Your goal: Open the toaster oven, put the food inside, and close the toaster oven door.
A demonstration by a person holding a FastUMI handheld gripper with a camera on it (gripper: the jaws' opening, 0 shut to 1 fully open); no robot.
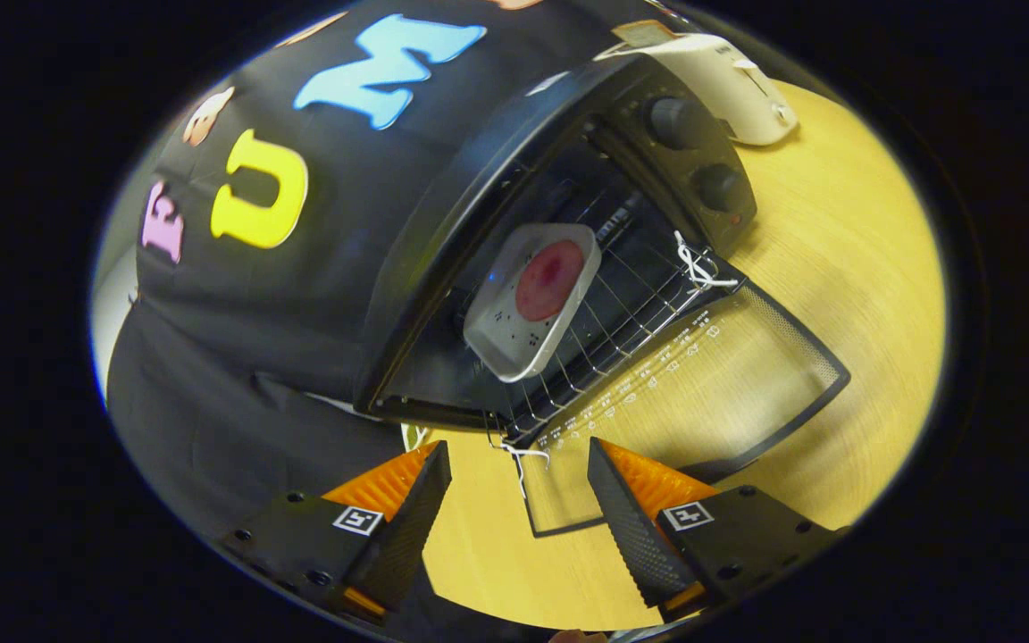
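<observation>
A black toaster oven (479,170) stands on the wooden table, its glass door (702,384) folded down flat toward me. On the wire rack (622,313) inside rests a white square tray (528,304) holding a round red piece of food (550,279). White string (698,263) is tied at the rack's corners. My gripper (519,464) is open just ahead of the door's near edge, with nothing between its fingers. The orange-backed fingers (416,491) stand wide apart and tilted with the view.
A white appliance (729,80) stands behind the oven next to its two knobs (693,152). The wooden table (836,268) stretches beside the oven and under the door. Black cloth (255,339) hangs on the other side.
</observation>
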